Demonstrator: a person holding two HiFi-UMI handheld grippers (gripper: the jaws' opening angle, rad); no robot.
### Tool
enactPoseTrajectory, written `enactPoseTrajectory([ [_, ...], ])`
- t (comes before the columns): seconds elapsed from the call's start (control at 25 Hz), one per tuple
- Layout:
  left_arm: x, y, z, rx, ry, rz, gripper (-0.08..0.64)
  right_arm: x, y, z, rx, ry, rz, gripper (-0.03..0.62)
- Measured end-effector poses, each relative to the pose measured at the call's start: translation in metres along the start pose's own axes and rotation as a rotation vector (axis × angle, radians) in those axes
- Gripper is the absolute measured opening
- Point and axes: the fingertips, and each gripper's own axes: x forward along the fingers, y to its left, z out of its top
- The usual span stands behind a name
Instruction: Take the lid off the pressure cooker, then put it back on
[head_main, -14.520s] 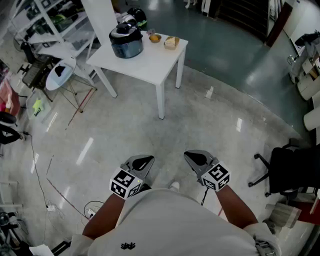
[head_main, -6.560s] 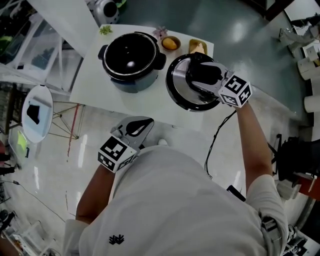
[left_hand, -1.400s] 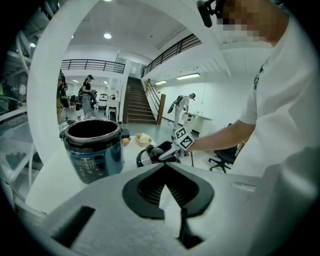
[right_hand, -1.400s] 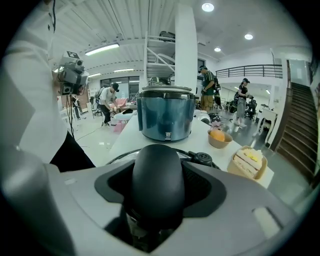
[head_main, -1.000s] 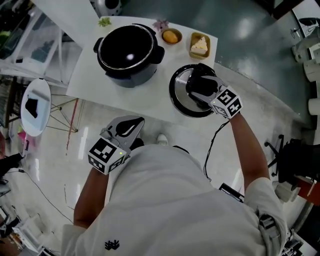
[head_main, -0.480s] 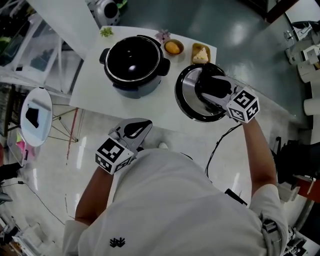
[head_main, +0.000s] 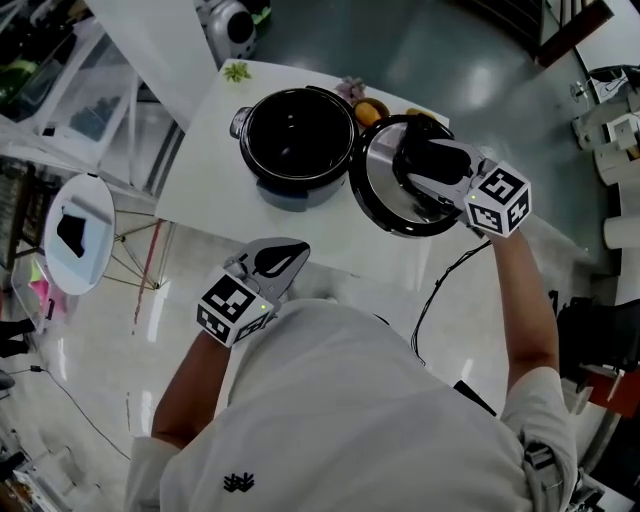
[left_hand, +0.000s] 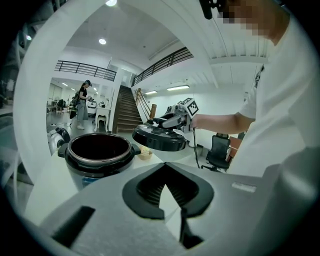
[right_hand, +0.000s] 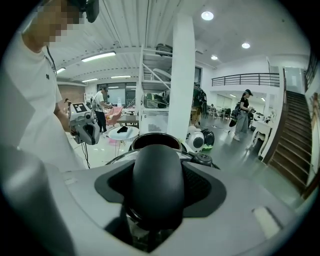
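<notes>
White table (head_main: 212, 168), right hand-held gripper (head_main: 422, 166) clamped wide on lid (head_main: 378, 195)

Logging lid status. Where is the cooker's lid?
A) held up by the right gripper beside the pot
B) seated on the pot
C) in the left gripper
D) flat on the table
A: the right gripper clamps the lid by its handle, clear of the table, beside the open pot.

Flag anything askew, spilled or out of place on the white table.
Only the round black-and-steel lid: it is off the black pressure cooker pot, held by its handle in the right tongs beside the open pot. Nothing spilled or damaged shows.
</notes>
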Motion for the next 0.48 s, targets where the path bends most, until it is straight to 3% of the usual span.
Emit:
enactPoseTrajectory([
  [0.48, -0.053, 0.045, -0.007, -0.007, -0.032, 0.052, 0.008, 0.083, 0.011, 0.069, -0.054, -0.011, 0.064, 0.295],
])
